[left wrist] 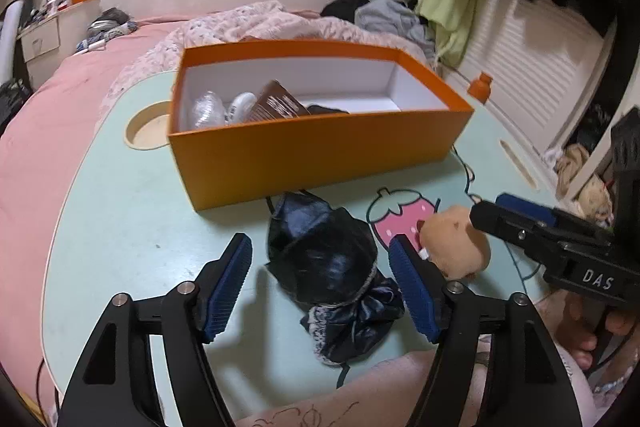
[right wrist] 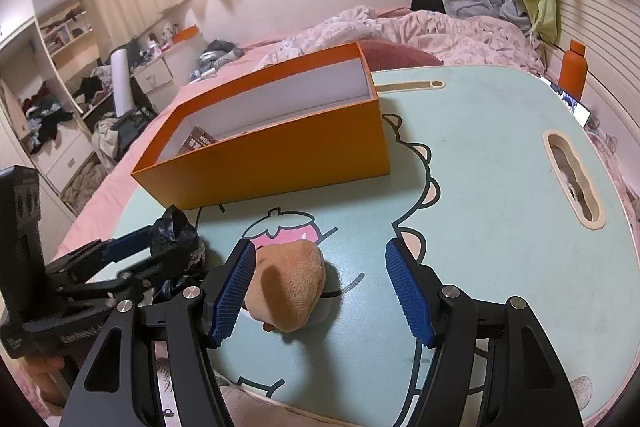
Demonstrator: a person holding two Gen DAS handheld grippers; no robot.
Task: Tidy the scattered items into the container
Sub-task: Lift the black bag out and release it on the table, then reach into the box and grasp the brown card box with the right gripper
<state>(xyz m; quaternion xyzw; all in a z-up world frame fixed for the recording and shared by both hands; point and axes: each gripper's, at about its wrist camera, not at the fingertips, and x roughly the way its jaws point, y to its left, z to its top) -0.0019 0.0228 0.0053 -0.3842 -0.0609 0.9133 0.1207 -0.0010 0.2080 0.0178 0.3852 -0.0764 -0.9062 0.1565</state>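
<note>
Right gripper (left wrist: 516, 211) marked "DAS"; brown packet (left wrist: 278, 105) print unreadable.

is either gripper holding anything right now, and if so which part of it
Nothing is held. The left gripper is open, jaws either side of the black bag lying on the table. The right gripper is open around the tan plush toy, not closed on it.

Orange box (left wrist: 320, 151), open-topped with a white interior, sits at 12 o'clock on the table and holds a brown packet (left wrist: 280, 105) tilted against a white round item (left wrist: 240, 105) and a clear crinkled wrapper (left wrist: 208, 109) at its left end. Black satin pouch (left wrist: 324, 255) lies crumpled on the table just in front of the box. Tan plush toy (right wrist: 288, 287) lies on its side at the pouch's 3 o'clock, partly over the printed strawberry.
</note>
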